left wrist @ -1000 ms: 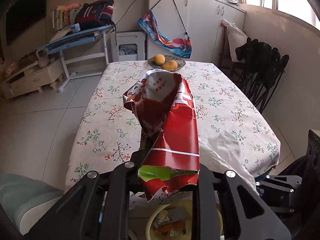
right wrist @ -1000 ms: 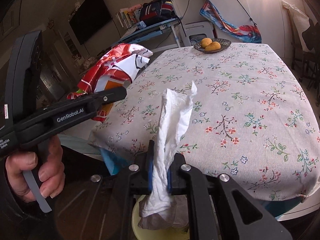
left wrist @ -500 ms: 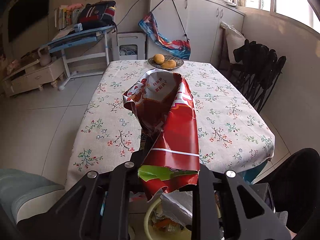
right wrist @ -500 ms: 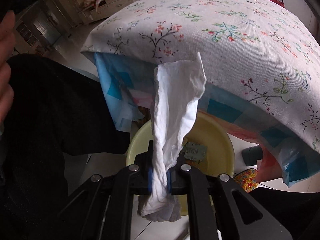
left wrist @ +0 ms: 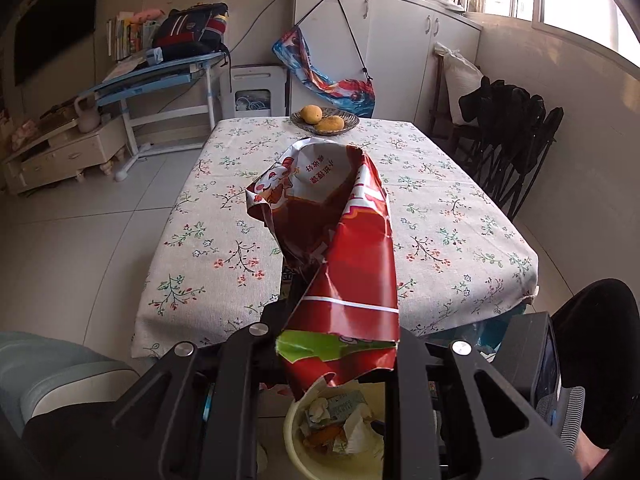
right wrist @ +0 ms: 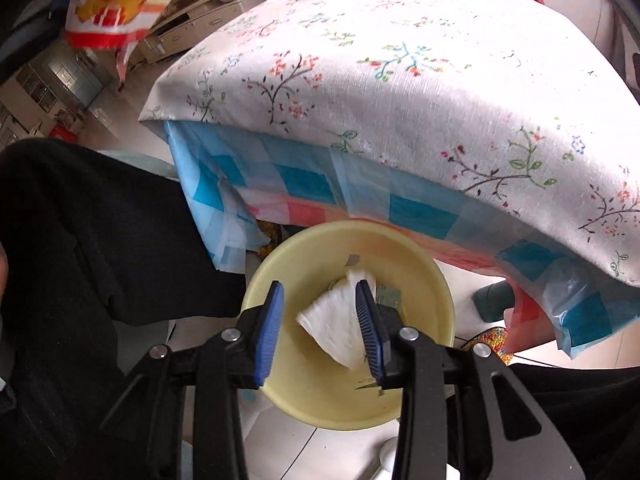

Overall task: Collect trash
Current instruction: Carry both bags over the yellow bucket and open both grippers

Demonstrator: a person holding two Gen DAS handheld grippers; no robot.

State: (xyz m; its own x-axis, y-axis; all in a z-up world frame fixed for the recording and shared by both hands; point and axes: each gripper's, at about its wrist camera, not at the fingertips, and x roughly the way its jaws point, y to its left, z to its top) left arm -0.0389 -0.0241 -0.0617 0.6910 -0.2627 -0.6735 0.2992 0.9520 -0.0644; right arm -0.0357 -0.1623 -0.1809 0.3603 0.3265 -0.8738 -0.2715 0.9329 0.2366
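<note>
Right now I am holding my right gripper [right wrist: 320, 326] directly above the yellow bin [right wrist: 424, 276], its blue pads [right wrist: 267, 326] spread wide, so that the white tissue [right wrist: 340, 322] is dropping between them straight into the bin rather than onto the floor beside it. I am keeping the bin tucked just under the edge of the table [right wrist: 400, 60], close to my legs, so either gripper is reaching it without stretching. My left gripper [left wrist: 336, 344] is clamping the lower end of the red snack wrapper [left wrist: 344, 248], which is standing up and forward from the jaws, above the bin's near side [left wrist: 298, 440]; I am gripping it low so its bulk is staying clear while I judge it is next to go in.
</note>
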